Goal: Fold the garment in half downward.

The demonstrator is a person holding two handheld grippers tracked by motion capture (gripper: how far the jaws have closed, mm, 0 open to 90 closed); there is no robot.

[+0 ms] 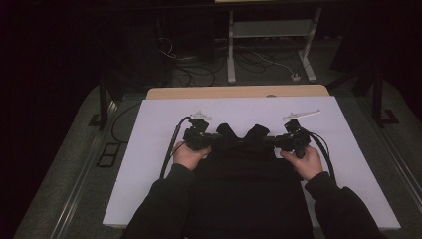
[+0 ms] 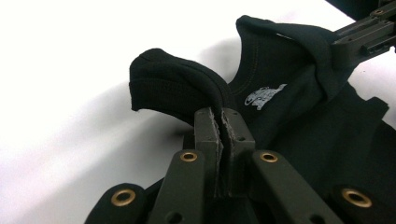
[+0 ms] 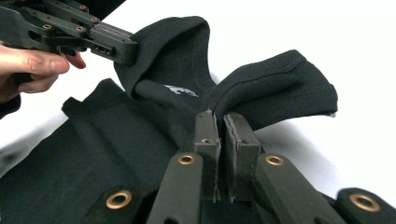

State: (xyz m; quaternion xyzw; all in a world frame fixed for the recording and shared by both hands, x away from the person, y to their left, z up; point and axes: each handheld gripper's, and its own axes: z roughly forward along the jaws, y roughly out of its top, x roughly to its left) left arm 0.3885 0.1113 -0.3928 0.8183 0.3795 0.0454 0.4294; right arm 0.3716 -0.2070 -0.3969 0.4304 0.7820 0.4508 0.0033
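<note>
A black garment with a small white print inside the neck lies on the white table, its body trailing toward the person. My left gripper is shut on the garment's left shoulder strap, the cloth pinched between its pads. My right gripper is shut on the other shoulder strap, cloth squeezed between its pads. Both straps loop up past the jaws. In the left gripper view the right gripper shows at the top right; in the right gripper view the left gripper shows at the top left.
The white sheet covers a wooden table whose far edge shows. Two small white pieces lie on the sheet beyond the grippers. A metal stand and cables sit on the dark floor behind.
</note>
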